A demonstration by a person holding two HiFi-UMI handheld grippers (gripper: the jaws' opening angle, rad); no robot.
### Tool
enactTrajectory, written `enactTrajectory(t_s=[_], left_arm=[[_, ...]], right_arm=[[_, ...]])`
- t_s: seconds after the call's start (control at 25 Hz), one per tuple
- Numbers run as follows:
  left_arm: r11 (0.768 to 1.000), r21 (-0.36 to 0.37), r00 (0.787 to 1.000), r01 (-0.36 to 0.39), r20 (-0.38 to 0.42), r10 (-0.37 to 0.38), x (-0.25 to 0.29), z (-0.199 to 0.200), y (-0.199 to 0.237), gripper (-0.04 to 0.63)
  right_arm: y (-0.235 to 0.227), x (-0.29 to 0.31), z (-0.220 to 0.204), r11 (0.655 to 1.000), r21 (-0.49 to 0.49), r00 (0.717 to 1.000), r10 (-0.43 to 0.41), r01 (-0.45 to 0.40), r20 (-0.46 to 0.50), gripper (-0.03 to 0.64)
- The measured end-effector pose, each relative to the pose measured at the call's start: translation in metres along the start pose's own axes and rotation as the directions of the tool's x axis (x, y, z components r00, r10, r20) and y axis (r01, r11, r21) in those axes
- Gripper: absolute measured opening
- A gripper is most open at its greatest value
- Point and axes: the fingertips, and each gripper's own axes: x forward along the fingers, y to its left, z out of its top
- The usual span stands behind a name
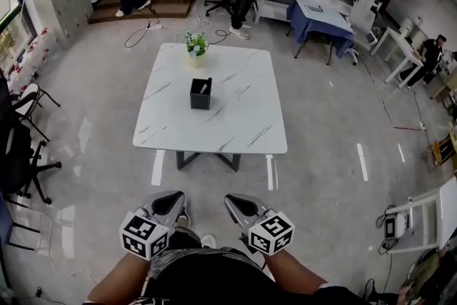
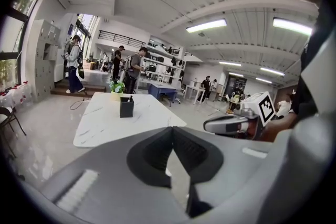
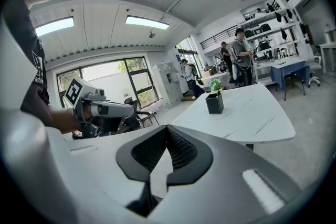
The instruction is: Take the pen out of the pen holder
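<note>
The left gripper (image 1: 172, 201) has its jaws brought together at the tips, with only a narrow wedge of floor showing behind the ribbed black pads, and nothing is caught between them. The right gripper (image 1: 240, 203) is the same: tips meeting, pads bare, nothing held. Both are held low in front of the person's body, side by side and slightly apart, with their marker cubes towards the person. Neither touches anything, and both are well short of the table.

The pen holder (image 1: 201, 94), a black square box, stands upright near the middle of the white marble-look table (image 1: 214, 136). The pen (image 1: 205, 88) shows only as a pale sliver leaning at the holder's open top. It is small in the head view, so its type probably cannot be judged. In both gripper views the holder is a small dark block far off on the tabletop, and the pen is barely a speck.

A small potted plant (image 1: 196, 46) sits at the table's far edge, just behind the holder. Open grey floor lies between the person and the table. Black chairs (image 1: 20, 146) stand at the left, cut off by the frame. A blue-covered table (image 1: 318, 19) and several people stand further back. The person's forearms are cropped at the bottom edge.
</note>
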Motion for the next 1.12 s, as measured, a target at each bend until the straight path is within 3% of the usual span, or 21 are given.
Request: enactTrajectory(t_s=[0.44, 1.12], left_arm=[[1.0, 0.003, 1.0, 0.025, 0.006, -0.025, 0.031, 0.014, 0.025, 0.057], [0.999, 0.027, 0.999, 0.047, 0.026, -0.048, 0.082, 0.065, 0.099, 0.057]], right_arm=[[-0.025, 0.021, 0.004, 0.999, 0.014, 0.999, -0.032, 0.032, -0.015, 0.0], [-0.067, 0.098, 0.056, 0.999, -0.01, 0.999, -0.053, 0.053, -0.004, 0.0]])
